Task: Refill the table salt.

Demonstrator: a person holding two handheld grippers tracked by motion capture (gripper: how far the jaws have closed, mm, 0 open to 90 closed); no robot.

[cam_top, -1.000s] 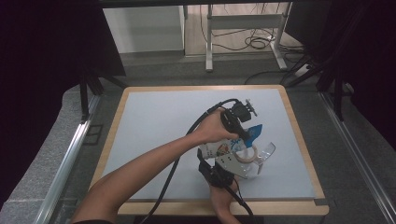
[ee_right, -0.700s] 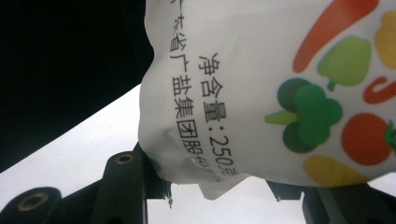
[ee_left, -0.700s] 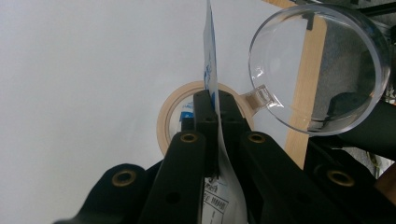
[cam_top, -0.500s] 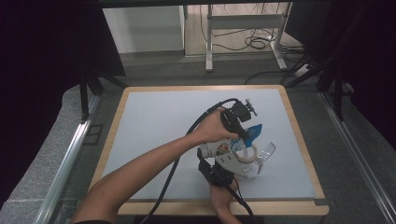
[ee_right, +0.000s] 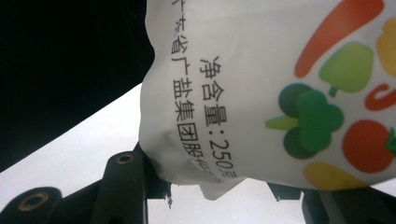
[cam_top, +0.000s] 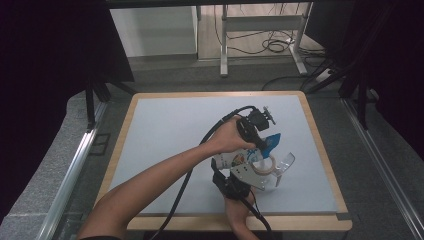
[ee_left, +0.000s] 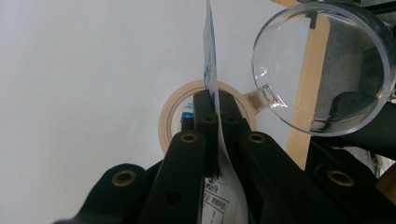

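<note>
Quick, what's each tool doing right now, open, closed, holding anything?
Left tool: closed, pinching the edge of the white printed bag.
Right tool: jaws around the bag's lower corner, apparently holding it; the contact itself is hidden by the bag.

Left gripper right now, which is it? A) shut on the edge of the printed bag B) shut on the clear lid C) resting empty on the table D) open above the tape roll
A: in the left gripper view the left gripper has its two jaws pressed together on the thin edge of the bag, with the tape roll and the clear lid beyond it.
</note>
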